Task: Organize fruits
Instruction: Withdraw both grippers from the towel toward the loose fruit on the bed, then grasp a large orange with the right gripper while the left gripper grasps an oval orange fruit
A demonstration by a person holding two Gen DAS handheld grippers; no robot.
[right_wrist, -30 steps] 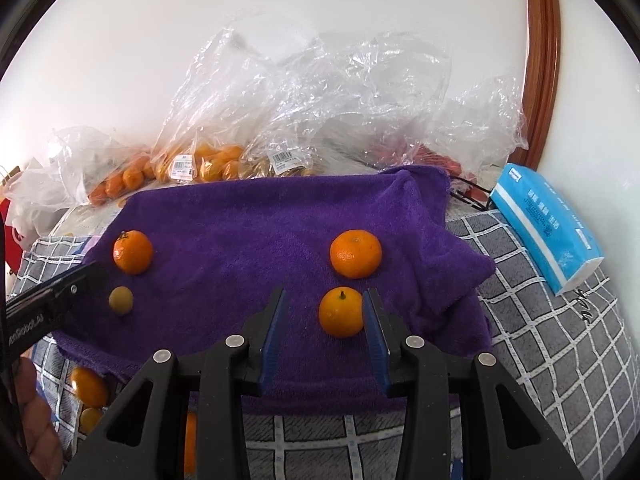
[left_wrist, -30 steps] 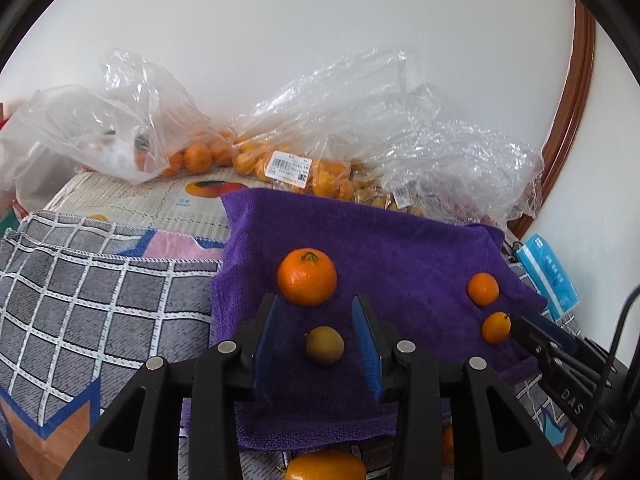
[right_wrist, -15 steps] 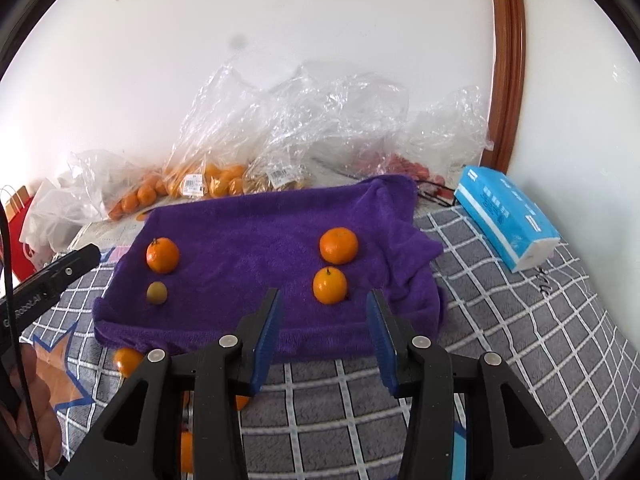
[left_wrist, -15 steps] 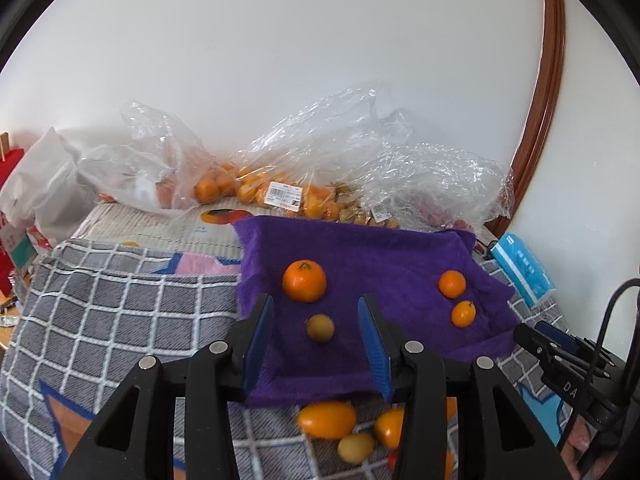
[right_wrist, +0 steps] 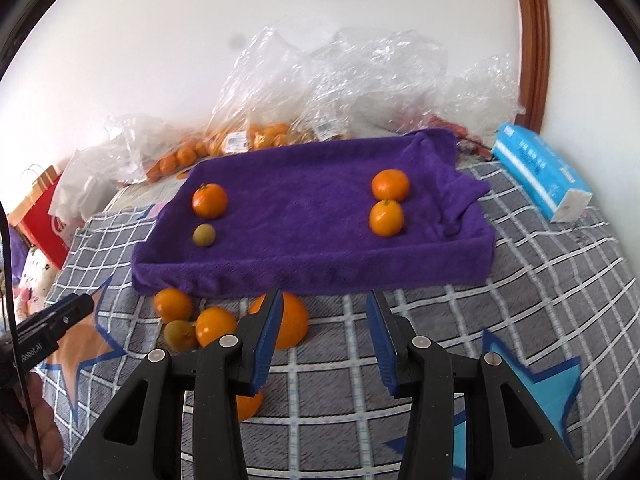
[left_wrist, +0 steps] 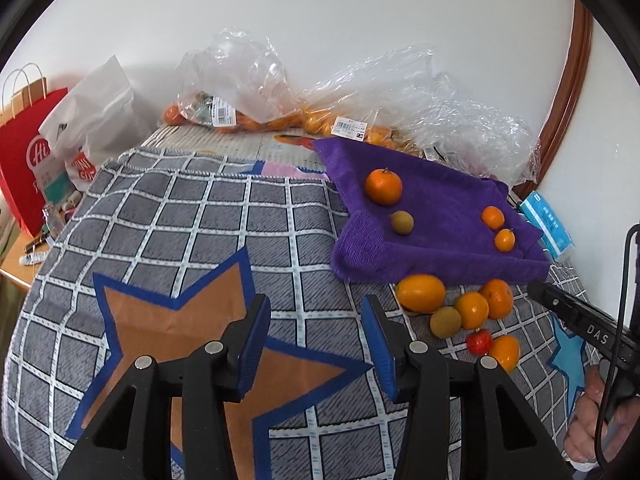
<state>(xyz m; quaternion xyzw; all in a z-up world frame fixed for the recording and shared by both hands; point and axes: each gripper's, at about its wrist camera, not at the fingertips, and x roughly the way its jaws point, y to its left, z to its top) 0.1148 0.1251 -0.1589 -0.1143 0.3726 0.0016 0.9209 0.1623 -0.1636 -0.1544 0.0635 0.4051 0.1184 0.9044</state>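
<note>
A purple towel (left_wrist: 440,200) (right_wrist: 304,220) lies on a grey checked cloth (left_wrist: 200,232). On it sit a large orange (left_wrist: 383,186) (right_wrist: 209,200), a small brown-green fruit (left_wrist: 401,222) (right_wrist: 204,235) and two small oranges (left_wrist: 493,217) (right_wrist: 390,185), (left_wrist: 504,239) (right_wrist: 386,217). A loose pile of oranges (left_wrist: 421,293) (right_wrist: 173,304), a brown-green fruit (left_wrist: 445,322) and a strawberry (left_wrist: 479,341) lies in front of the towel. My left gripper (left_wrist: 316,344) is open and empty over the cloth, left of the pile. My right gripper (right_wrist: 324,332) is open and empty, just in front of the towel's edge.
Clear plastic bags of oranges (left_wrist: 280,120) (right_wrist: 256,136) line the wall behind the towel. A blue tissue pack (right_wrist: 540,172) (left_wrist: 548,224) lies at the right. A red paper bag (left_wrist: 28,152) and a white bag (left_wrist: 96,112) stand at the far left.
Both grippers have pulled back from the towel, leaving the brown-green fruit and the small orange lying on it. The left gripper has also swung left over the checked cloth.
</note>
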